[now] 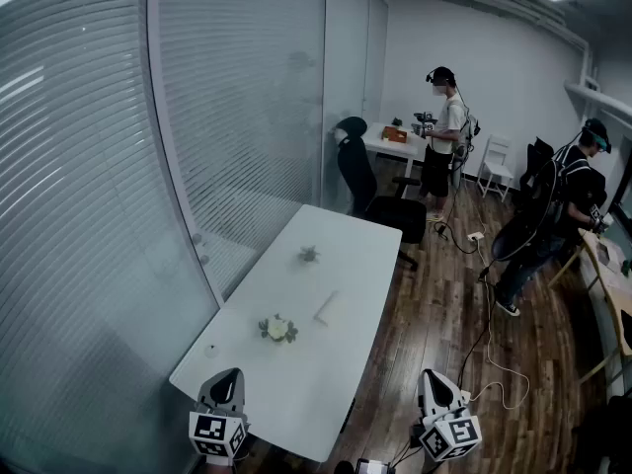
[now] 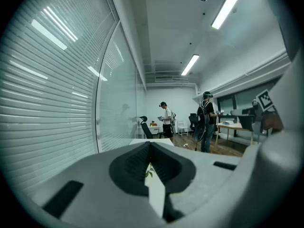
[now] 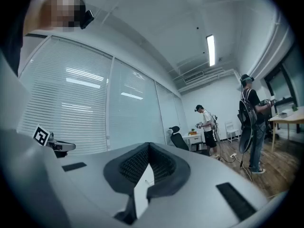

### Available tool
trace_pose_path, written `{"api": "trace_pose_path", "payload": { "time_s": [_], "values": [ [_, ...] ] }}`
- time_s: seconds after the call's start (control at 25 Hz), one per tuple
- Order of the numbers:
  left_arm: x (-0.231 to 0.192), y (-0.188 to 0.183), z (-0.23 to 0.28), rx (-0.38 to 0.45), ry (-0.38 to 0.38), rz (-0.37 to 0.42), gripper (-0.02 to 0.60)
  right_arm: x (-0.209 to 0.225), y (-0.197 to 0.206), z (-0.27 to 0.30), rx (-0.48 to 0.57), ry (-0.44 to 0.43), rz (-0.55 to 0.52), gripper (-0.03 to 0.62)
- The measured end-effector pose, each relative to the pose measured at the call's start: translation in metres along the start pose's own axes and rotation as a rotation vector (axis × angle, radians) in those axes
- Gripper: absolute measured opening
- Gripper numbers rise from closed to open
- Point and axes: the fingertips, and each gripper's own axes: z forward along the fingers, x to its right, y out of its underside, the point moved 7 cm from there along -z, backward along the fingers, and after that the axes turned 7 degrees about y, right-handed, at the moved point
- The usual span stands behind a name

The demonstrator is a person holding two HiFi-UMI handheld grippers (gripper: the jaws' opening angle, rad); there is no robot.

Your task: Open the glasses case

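The white glasses case (image 1: 327, 307) lies closed on the white table (image 1: 346, 245), right of its middle. My left gripper (image 1: 225, 388) hovers over the table's near edge, far short of the case, jaws together and empty. My right gripper (image 1: 434, 388) hangs over the wooden floor to the right of the table, also shut and empty. In the left gripper view the left gripper (image 2: 151, 146) has its tips meeting, with a sliver of white table and green leaf below them. The right gripper view shows the right gripper (image 3: 148, 146) equally closed.
A white flower cluster (image 1: 277, 329), a small plant (image 1: 308, 255) and a tiny round object (image 1: 210, 349) sit on the table. A glass wall with blinds (image 1: 118, 166) runs along the left. A black office chair (image 1: 370, 186), two people (image 1: 444, 126) (image 1: 563, 205) and floor cables (image 1: 489, 354) are beyond.
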Motion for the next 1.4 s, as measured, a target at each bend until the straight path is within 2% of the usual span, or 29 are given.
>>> {"api": "trace_pose_path", "payload": {
  "time_s": [0.24,0.56,0.76,0.92,1.08,1.24,1.4],
  "values": [
    [0.010,-0.005,0.013,0.034,0.008,0.001,-0.006,0.005,-0.011,0.004,0.040,-0.011,-0.025,0.009],
    [0.025,-0.017,-0.001,0.011,0.001,0.008,-0.006,0.004,-0.008,-0.004,0.016,-0.052,-0.020,0.011],
    [0.044,-0.015,0.006,-0.003,-0.002,0.030,-0.006,0.006,0.001,-0.004,-0.004,-0.071,-0.126,0.011],
    [0.062,-0.006,0.006,0.036,-0.065,0.045,-0.006,0.018,0.014,-0.008,0.020,-0.103,-0.081,0.011],
    [0.074,0.001,0.001,0.004,-0.124,0.062,-0.006,0.028,0.027,0.005,0.004,-0.147,-0.050,0.011],
    [0.079,0.001,0.000,-0.026,-0.151,0.044,-0.005,0.031,0.032,0.008,-0.039,-0.160,0.027,0.011],
    [0.069,0.007,0.012,-0.024,-0.139,0.034,-0.006,0.024,0.041,0.024,-0.085,-0.164,0.024,0.011]
  ]
}}
